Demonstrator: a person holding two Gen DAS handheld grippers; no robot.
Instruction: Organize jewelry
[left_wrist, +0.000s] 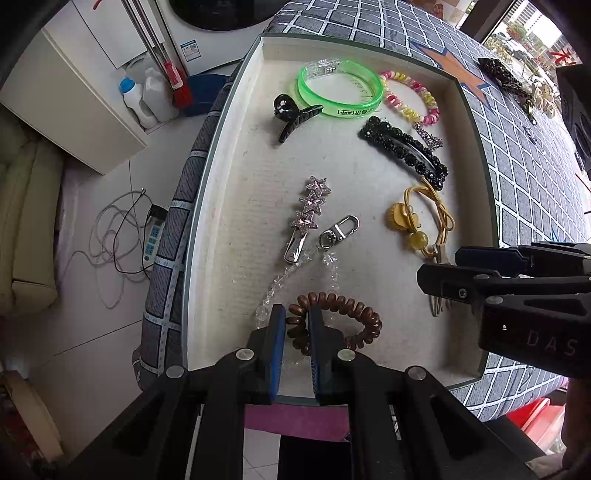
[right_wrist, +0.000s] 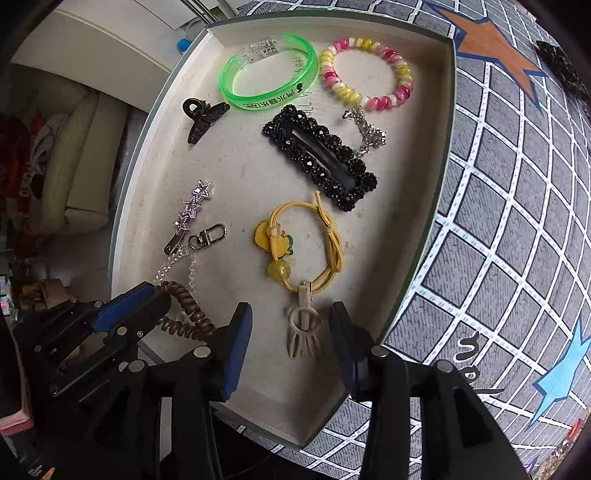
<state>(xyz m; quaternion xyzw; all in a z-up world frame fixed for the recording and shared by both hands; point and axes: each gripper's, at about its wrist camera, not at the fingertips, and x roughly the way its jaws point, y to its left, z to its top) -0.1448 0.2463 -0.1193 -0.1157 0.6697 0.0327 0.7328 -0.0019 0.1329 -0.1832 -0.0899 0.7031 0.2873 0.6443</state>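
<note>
A shallow cream tray (left_wrist: 229, 155) (right_wrist: 413, 155) holds the jewelry. My left gripper (left_wrist: 297, 325) is shut on a brown spiral hair tie (left_wrist: 354, 314) (right_wrist: 184, 306) at the tray's near edge. My right gripper (right_wrist: 291, 325) is open, its fingers on either side of a beige claw clip (right_wrist: 304, 332) that lies below a yellow hair elastic (right_wrist: 314, 251) (left_wrist: 424, 218). A star hair clip (left_wrist: 310, 206) and a crystal keychain (left_wrist: 336, 232) lie beside the spiral tie.
Further back in the tray lie a green bangle (left_wrist: 340, 92), a pink-yellow spiral tie (left_wrist: 410, 96), a black beaded clip (left_wrist: 406, 151) and a black claw clip (left_wrist: 291, 114). The tray rests on a grey checked cloth (right_wrist: 517, 184). Floor with cables (left_wrist: 114, 236) lies left.
</note>
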